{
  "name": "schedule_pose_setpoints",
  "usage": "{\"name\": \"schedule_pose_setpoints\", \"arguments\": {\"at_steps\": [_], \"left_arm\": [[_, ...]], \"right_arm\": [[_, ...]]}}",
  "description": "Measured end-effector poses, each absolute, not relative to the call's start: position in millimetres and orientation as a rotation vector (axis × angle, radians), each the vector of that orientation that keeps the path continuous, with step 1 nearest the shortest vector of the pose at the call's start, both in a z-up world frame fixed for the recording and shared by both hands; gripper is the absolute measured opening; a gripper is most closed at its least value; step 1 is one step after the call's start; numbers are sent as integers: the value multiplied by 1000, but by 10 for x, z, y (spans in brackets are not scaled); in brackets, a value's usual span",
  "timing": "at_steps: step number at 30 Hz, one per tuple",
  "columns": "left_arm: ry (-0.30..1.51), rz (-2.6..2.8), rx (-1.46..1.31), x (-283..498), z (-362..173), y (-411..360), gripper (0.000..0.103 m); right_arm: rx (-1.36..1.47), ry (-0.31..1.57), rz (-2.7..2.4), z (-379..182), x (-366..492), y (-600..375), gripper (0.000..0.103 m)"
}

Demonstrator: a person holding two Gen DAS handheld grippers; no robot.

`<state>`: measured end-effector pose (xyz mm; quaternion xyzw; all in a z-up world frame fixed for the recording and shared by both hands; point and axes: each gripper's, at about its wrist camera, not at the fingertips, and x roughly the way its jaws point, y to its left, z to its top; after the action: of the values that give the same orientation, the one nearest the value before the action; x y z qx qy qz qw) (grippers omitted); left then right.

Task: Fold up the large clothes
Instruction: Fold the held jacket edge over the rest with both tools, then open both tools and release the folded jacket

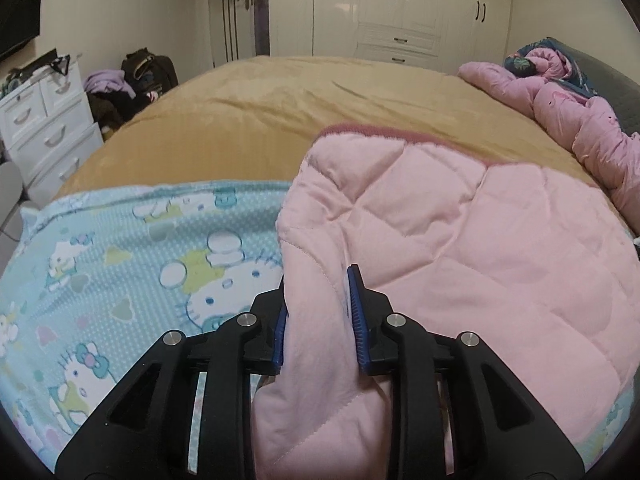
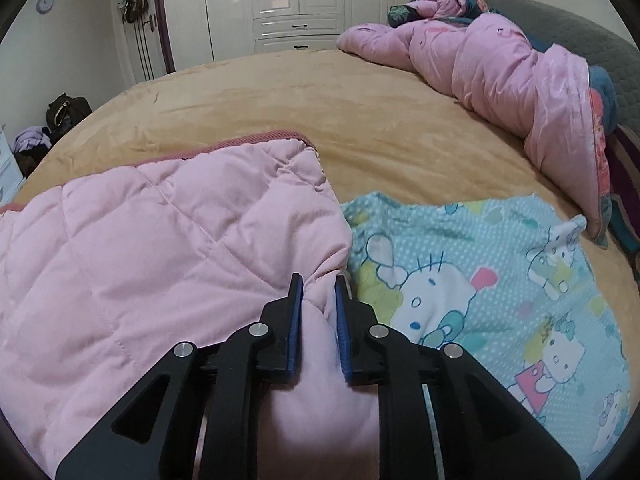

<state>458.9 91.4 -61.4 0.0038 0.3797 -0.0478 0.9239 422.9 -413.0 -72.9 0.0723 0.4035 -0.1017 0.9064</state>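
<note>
Left wrist: both jaws pinch the pink quilted garment, which hides its own lower folds.

Bedroom setup: big white wardrobe with dark handles along the wall straight ahead of my claw, tan-covered bed in between. White drawer unit off to my left, cream walls, wall clock up high, dark bag on the floor.

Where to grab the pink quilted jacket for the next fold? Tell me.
Probably the near corners of the pink quilted jacket, from the near bed edge. It lies flat, its dark-pink far edge squared off; the left gripper and right gripper already have bunched padding between their pads there.
</note>
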Motion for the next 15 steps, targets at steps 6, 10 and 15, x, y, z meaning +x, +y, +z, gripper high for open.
{"name": "schedule_pose_setpoints", "arguments": {"at_steps": [6, 10, 15], "left_arm": [[799, -89, -11, 4570, -731, 915, 22], [788, -71, -34, 4461, -661, 930, 25], [788, -70, -22, 4322, -534, 957, 53]], "right_arm": [[201, 844, -219, -848, 4204, -4162, 22], [210, 849, -233, -771, 4118, -4144, 26], [352, 821, -274, -725, 3853, -4360, 71]]}}
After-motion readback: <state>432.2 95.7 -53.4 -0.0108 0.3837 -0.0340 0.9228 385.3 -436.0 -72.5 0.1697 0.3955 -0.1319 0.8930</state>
